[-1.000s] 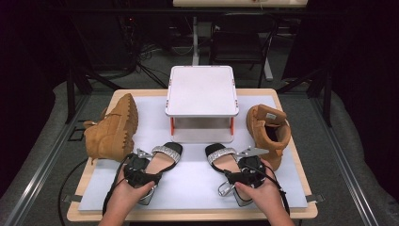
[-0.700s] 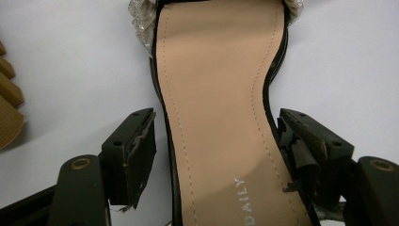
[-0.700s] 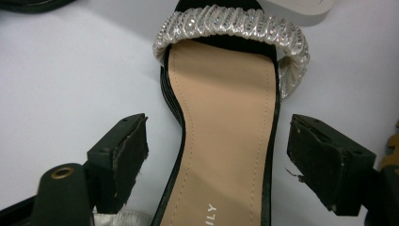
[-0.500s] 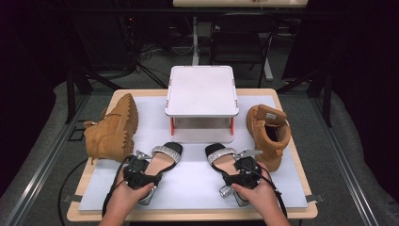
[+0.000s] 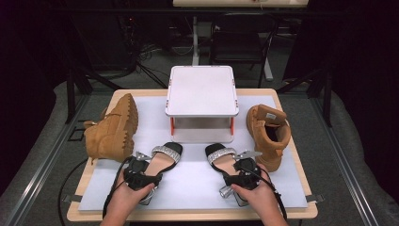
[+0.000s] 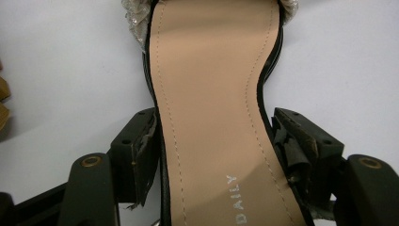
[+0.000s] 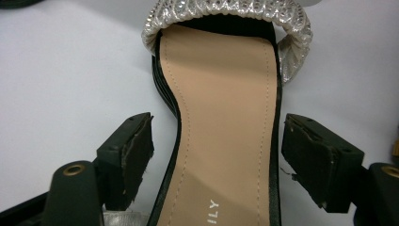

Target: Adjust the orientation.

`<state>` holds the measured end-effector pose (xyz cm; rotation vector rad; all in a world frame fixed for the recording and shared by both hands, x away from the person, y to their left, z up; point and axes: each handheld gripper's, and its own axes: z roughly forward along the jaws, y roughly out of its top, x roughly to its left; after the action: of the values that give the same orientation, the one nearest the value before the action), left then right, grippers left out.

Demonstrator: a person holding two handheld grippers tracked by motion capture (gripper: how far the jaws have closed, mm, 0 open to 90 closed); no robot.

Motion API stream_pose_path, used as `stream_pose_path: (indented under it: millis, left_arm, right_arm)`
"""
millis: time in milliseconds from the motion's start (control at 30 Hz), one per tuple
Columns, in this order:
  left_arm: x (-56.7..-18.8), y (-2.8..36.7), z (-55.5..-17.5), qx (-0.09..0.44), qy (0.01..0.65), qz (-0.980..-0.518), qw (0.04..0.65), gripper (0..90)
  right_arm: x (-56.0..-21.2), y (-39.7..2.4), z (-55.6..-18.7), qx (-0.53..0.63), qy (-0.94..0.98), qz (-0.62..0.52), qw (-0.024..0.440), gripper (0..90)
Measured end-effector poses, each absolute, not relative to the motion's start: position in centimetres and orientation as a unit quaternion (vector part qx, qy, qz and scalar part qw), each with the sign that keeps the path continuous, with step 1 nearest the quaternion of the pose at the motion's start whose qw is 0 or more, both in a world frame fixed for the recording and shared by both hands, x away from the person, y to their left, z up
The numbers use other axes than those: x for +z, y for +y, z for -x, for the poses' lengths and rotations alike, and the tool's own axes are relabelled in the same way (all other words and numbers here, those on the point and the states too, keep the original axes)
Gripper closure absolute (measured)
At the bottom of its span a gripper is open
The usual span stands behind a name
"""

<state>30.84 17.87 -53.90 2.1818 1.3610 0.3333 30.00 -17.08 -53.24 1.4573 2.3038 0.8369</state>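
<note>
Two black sandals with tan insoles and silver toe straps lie side by side on the white mat (image 5: 197, 190). My left gripper (image 5: 149, 165) (image 6: 214, 115) straddles the waist of the left sandal (image 5: 165, 157) (image 6: 211, 84). Its jaws have just been closing, and both pads now touch the sole's edges. My right gripper (image 5: 234, 165) (image 7: 221, 120) straddles the right sandal (image 5: 220, 157) (image 7: 221, 94). It is open, with a gap between each pad and the sole.
A white raised stand (image 5: 201, 92) sits at the back middle of the mat. A tan boot (image 5: 113, 129) lies on its side at the left. Its mate (image 5: 268, 132) is at the right, close to my right hand. The wooden table edge (image 5: 188, 216) runs along the front.
My right hand has shifted slightly to the left over its sandal. The left hand has stayed in place. Sandals and boots lie where they were.
</note>
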Motion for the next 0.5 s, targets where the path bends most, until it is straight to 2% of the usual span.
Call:
stream_pose_path:
  millis: [400, 500]
  left_arm:
    - [-53.96, 18.0, -30.82, 0.119, 0.51, -0.806, 0.277, 34.8]
    - [-53.97, 18.02, -30.8, 0.119, 0.51, -0.805, 0.277, 34.8]
  right_arm:
    - [-53.55, -16.91, -29.91, 0.305, 0.797, -0.495, 0.163, 27.9]
    - [-53.55, -16.85, -29.87, 0.296, 0.791, -0.513, 0.153, 29.0]
